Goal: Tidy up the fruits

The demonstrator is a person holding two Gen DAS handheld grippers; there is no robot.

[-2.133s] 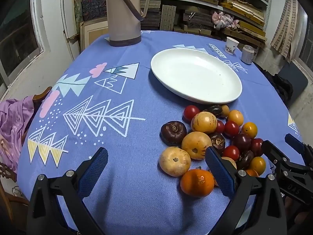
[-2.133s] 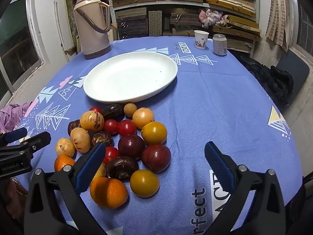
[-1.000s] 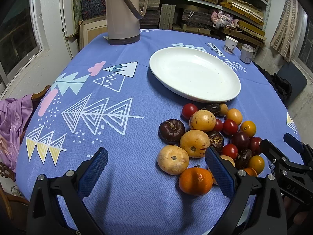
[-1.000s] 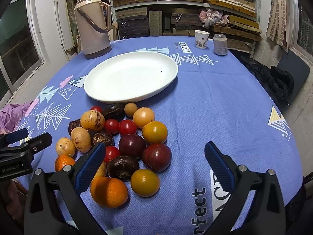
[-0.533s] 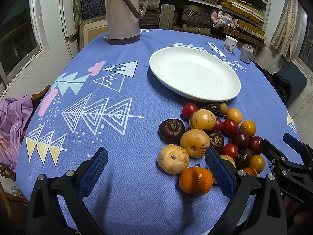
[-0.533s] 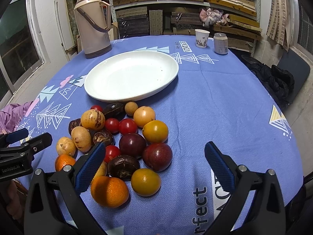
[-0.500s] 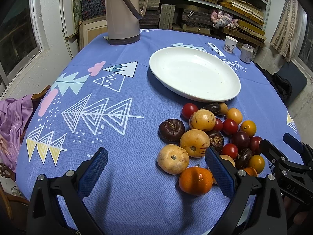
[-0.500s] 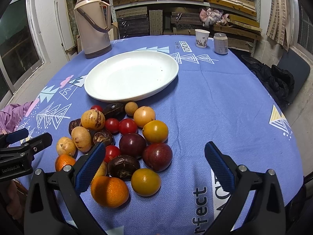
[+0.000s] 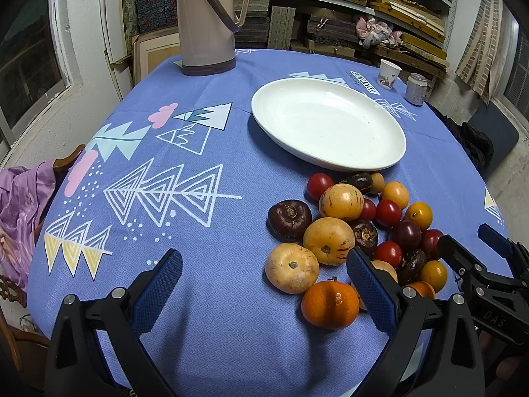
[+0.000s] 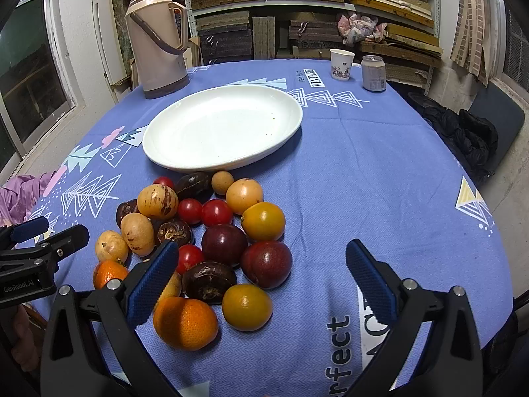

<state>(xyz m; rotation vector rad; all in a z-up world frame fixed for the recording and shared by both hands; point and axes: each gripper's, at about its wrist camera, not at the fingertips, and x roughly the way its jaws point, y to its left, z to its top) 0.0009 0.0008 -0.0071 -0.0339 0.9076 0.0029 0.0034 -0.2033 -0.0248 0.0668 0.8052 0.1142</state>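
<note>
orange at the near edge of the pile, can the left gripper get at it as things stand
Probably yes: the orange lies at the pile's near edge just inside the open left gripper's right finger, with only the pale round fruit touching it behind.

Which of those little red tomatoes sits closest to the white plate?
The cherry tomato at the pile's far-left edge, just below the plate; the other red ones lie deeper in the pile.

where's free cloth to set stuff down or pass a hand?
Free: the plate holds nothing; bare cloth right of the fruit pile, toward the can; printed cloth left of the pile, below the thermos. Crowded: the pile, tight against the plate's near rim.
</note>
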